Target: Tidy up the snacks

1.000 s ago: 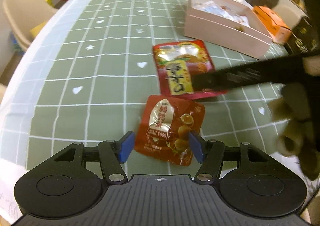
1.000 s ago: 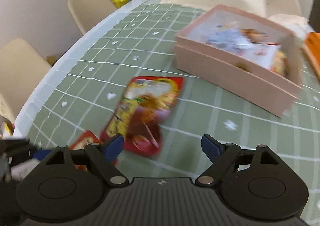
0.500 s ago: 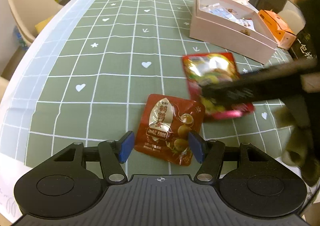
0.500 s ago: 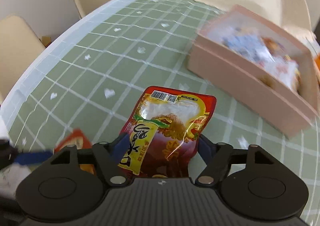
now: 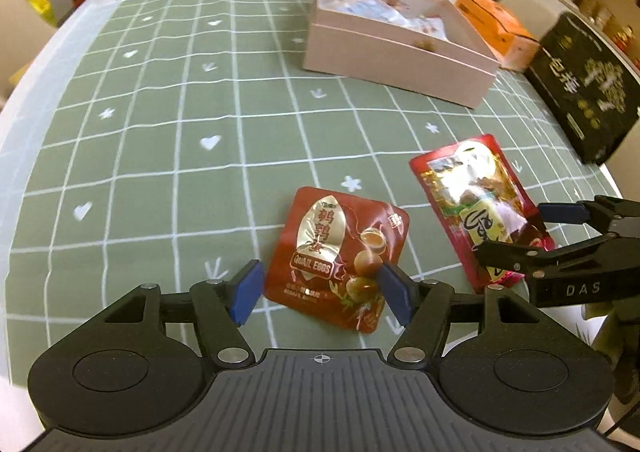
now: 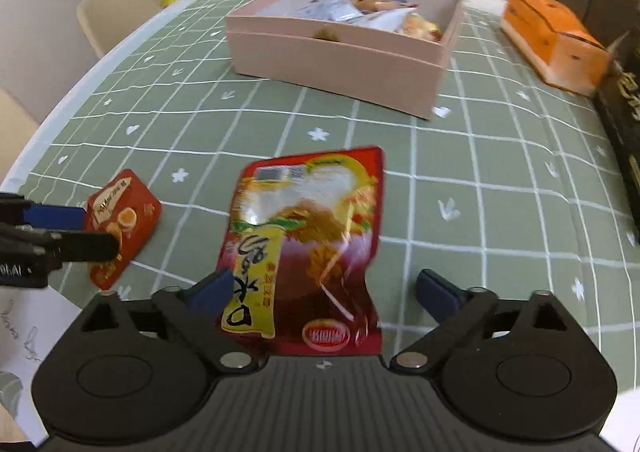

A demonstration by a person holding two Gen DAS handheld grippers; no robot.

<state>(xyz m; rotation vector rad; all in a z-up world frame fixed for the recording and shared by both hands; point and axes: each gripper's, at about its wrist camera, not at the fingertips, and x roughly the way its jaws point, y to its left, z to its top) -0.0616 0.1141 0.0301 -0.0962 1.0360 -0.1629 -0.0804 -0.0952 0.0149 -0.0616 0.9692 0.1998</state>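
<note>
Left wrist view: we see our left gripper [image 5: 320, 294] low over the desk [image 5: 160, 156], which wears a green cloth with a white grid, hearts and stars. Its jaws are opening, and the red quail-egg packet [image 5: 338, 256] lies flat on the cloth between the blue pads [image 5: 245, 292]; the right-hand pad sits at the packet's edge, the other just clear of it. Beside it, apart, lies the larger red-and-yellow snack pouch [image 5: 476, 204], with our right gripper [image 5: 524, 232] reaching in from the right edge over its near end.

In the right wrist view, our right gripper [image 6: 322, 292] has jaws that are opening and already wide. The snack pouch [image 6: 304, 240] lies between them, its left side at the left pad [image 6: 212, 290], the right pad well clear of it. The quail-egg packet [image 6: 120, 224] shows to the left under our left gripper [image 6: 72, 228].

Farther back stands the pink box [image 6: 340, 52], open-topped, with wrapped snacks inside. An orange carton [image 6: 556, 40] lies to its right, and a black box [image 5: 588, 84] stands near the desk's right edge.
</note>
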